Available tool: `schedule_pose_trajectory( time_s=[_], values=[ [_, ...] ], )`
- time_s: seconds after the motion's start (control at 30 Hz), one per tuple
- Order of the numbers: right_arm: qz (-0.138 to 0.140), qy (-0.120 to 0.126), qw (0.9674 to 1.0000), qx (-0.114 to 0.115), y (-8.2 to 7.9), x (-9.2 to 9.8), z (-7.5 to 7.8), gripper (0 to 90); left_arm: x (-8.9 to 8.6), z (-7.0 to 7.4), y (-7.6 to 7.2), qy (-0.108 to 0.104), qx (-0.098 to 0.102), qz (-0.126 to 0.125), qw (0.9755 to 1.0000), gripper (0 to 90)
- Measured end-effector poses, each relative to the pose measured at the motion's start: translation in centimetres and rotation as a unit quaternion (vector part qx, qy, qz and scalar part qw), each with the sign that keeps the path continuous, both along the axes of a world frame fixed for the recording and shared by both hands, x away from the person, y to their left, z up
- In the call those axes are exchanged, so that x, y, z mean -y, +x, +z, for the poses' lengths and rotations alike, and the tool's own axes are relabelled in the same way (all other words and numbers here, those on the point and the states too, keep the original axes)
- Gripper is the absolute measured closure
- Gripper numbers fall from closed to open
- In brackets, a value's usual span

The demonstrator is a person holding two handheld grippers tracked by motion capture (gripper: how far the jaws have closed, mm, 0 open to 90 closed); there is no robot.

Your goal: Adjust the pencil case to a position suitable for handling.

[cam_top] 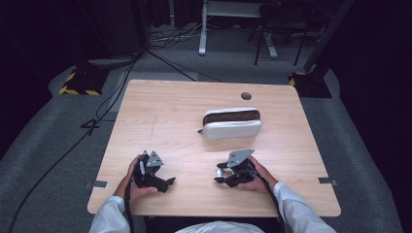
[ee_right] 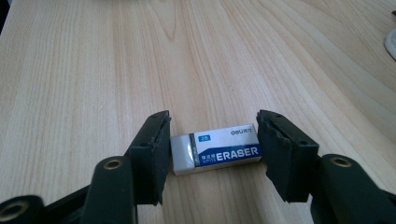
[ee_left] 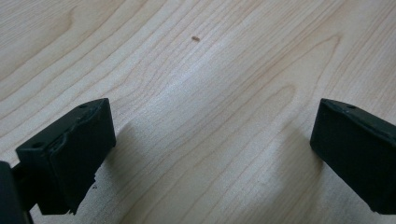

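On the near part of the wooden table (cam_top: 160, 104), the person's right gripper (ee_right: 212, 140) clasped a white eraser (ee_right: 215, 148) end to end, its blue sleeve reading "ERASER", the jaws pressed to its two short ends while it lay flat on the wood. The left gripper (ee_left: 212, 140), near the left edge, held its jaws spread wide over bare tabletop. Farther back, right of centre, lay a white pencil case (cam_top: 231, 123) with a brown inside, well apart from both
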State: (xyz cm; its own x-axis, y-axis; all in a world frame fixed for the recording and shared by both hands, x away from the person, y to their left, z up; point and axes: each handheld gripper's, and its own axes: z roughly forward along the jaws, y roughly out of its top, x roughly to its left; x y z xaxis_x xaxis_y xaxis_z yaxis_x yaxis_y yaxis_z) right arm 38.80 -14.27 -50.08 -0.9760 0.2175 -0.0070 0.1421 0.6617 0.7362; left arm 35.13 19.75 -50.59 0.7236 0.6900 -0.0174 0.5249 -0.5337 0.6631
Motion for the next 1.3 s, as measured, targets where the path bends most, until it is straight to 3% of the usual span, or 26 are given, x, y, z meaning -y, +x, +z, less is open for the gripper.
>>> schedule_pose_trajectory(
  time_s=[0.33,0.5,0.6,0.73,0.8,1.0,1.03,1.13,1.3],
  values=[
    [-0.026,-0.01,0.9996,0.0,-1.1,3.2,0.2,47.4,0.0,0.1,0.1,-0.001,0.002,-0.009,1.0,1.7],
    [-0.059,-0.013,0.9982,-0.002,-1.5,6.0,0.3,47.6,0.1,0.3,0.9,-0.022,0.008,-0.011,0.9997,18.1],
    [-0.086,-0.013,0.9962,-0.002,-1.5,8.1,0.3,47.6,1.0,0.6,1.5,-0.016,0.011,-0.025,0.9995,17.2],
    [-0.134,-0.015,0.9909,-0.004,-1.4,11.1,0.4,47.7,2.9,1.8,2.5,-0.027,0.029,-0.04,0.9984,17.7],
    [-0.145,-0.014,0.9893,-0.004,-1.4,11.8,0.4,47.7,3.5,2.4,2.9,-0.031,0.035,-0.045,0.9979,17.7],
    [-0.22,-0.004,0.9755,-0.001,-1.9,16.4,0.2,47.8,7.0,5.2,5.3,-0.054,0.074,-0.07,0.9933,20.0],
    [-0.22,-0.004,0.9755,-0.001,-1.9,16.4,0.2,47.8,7.0,5.2,5.3,-0.054,0.074,-0.07,0.9933,20.3],
    [-0.242,0.0,0.9703,0.0,-2.0,17.6,0.2,47.8,8.3,6.5,6.7,-0.053,0.089,-0.078,0.9916,20.4],
    [-0.258,0.004,0.9662,0.004,-1.7,18.6,0.1,47.9,10.1,8.1,9.0,-0.063,0.101,-0.091,0.9888,21.3]
  ],
)
